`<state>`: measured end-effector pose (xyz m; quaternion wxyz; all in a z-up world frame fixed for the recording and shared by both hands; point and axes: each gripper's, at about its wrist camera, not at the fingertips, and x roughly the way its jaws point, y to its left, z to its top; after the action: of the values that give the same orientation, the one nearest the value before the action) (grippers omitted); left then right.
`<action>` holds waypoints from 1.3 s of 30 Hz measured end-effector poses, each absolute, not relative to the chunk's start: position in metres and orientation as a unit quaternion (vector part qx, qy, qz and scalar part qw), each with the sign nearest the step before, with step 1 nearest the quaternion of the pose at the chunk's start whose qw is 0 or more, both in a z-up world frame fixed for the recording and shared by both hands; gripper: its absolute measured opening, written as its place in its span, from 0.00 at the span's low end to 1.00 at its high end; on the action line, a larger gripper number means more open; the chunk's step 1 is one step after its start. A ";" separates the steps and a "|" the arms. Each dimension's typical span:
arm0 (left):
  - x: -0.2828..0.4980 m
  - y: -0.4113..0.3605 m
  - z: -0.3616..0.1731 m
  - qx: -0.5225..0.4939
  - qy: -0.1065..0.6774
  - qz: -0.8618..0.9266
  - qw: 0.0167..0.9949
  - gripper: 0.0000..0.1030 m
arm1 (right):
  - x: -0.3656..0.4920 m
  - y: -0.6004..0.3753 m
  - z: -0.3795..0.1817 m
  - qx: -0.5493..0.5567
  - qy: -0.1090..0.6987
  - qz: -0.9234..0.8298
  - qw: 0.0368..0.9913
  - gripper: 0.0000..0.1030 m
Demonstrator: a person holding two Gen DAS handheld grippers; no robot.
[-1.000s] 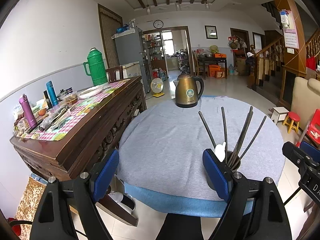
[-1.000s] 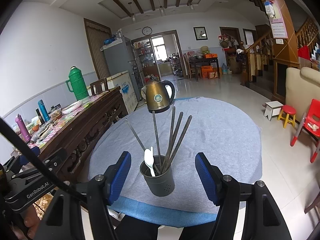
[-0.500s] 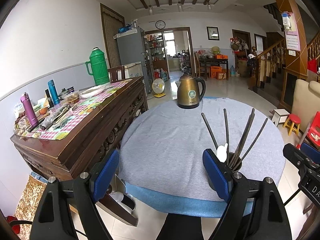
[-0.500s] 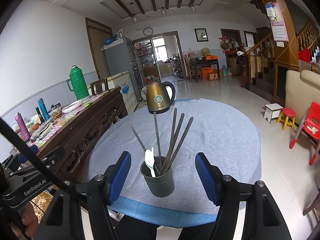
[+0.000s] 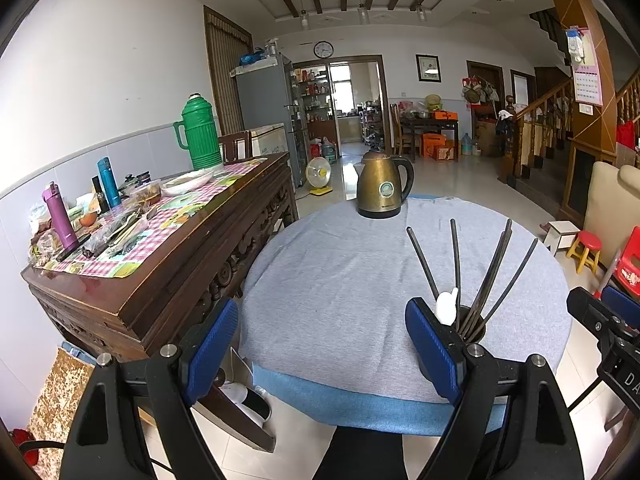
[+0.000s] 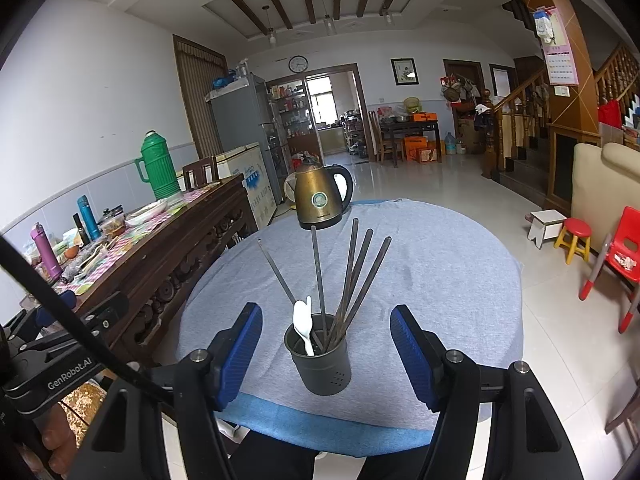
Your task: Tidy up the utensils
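Observation:
A dark grey utensil holder [image 6: 320, 360] stands near the front edge of the round table [image 6: 440, 280] with its grey cloth. It holds several dark chopsticks [image 6: 352, 276] and a white spoon [image 6: 303, 326]. My right gripper [image 6: 326, 354] is open and empty, its blue pads on either side of the holder, short of it. My left gripper [image 5: 320, 348] is open and empty, left of the holder [image 5: 470, 322], whose lower part is hidden behind the right pad [image 5: 432, 350].
A brass kettle [image 6: 320, 202] stands at the table's far edge. A dark wooden sideboard [image 5: 168, 256] to the left carries a green thermos [image 5: 200, 134], bottles and clutter. A red stool [image 6: 574, 238] and a red chair [image 6: 616, 260] are on the right.
Both grippers have drifted slightly back and up. Nothing on the table has moved.

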<state>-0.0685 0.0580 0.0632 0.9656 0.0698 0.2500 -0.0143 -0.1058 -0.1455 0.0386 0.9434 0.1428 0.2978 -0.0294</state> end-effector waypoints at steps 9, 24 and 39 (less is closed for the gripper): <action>-0.068 0.059 0.062 0.066 0.252 -0.013 0.965 0.83 | -0.106 -0.146 0.039 0.143 0.298 -0.029 0.943 0.68; -0.068 0.062 0.060 0.062 0.255 -0.010 0.965 0.83 | -0.106 -0.145 0.040 0.141 0.299 -0.028 0.944 0.68; -0.068 0.064 0.058 0.060 0.256 -0.009 0.965 0.83 | -0.108 -0.145 0.044 0.138 0.296 -0.026 0.945 0.68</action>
<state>-0.0680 0.0641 0.0581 0.9648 0.0598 0.2560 -0.0092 -0.1084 -0.1450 0.0438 0.9447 0.1385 0.2962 -0.0256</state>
